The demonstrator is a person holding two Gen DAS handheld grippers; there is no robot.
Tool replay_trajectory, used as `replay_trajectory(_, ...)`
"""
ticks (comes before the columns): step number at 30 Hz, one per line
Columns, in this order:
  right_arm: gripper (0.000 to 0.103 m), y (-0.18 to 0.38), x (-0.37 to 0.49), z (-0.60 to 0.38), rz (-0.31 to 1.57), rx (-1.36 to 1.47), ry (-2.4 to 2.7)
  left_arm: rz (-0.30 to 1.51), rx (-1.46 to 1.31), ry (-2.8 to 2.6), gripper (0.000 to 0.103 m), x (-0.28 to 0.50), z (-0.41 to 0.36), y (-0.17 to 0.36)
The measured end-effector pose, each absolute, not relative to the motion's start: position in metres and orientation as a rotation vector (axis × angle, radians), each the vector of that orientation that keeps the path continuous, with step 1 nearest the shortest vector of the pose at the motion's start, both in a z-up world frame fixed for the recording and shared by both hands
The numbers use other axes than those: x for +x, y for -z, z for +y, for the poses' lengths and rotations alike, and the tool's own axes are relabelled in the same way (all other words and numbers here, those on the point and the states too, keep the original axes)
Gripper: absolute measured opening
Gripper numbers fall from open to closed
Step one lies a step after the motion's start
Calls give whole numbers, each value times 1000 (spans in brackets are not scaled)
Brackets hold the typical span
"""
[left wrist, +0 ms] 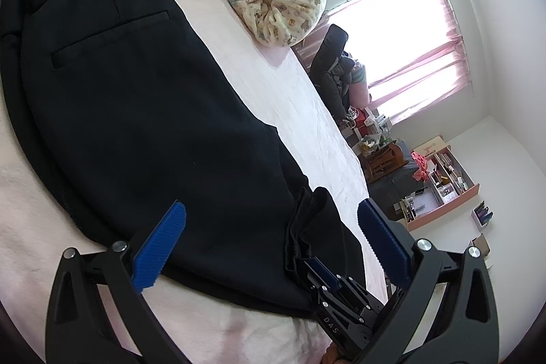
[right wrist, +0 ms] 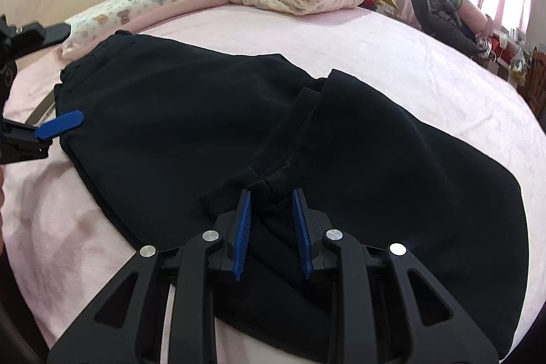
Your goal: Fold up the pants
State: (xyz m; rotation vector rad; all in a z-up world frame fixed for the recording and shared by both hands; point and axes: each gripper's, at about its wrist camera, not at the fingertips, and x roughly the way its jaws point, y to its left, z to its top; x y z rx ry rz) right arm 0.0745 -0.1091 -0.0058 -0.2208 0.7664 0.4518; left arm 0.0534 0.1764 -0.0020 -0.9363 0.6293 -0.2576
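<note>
Black pants [right wrist: 191, 125] are spread on pink bed [right wrist: 392, 50]; hem bunch is pinched by right gripper [right wrist: 271, 197]; left gripper [left wrist: 271, 214] is held wide apart

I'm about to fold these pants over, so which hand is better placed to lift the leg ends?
Right, I'd say. The right tongs already straddle the bunched hem of the pants, nearly closed. The left tongs stand wide open over the cloth, gripping nothing.
</note>
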Motion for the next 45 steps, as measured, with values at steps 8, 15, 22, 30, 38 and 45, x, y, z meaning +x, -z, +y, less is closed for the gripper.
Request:
replay_trajectory(8,15,-24,76,-145,711,73,-540,622,-963,261,101,53,178,3)
replay_trajectory(15,15,-36,71,-135,709,115,-600,619,-964,263,101,53,177,2)
replay_trajectory(22,15,-4,72,-112,797,58,-608,616,-960,260,101,52,177,2)
replay_trajectory(30,30,3,66,-95,822,-69,-561,624,-979,245,101,53,183,4)
replay_trajectory(38,56,-30,51,-124,698,87,-577,578,-1019,182,101,46,203,4)
replay_trajectory(45,57,9,77,-118,876,30,-497,580,-1061,131,101,45,219,8)
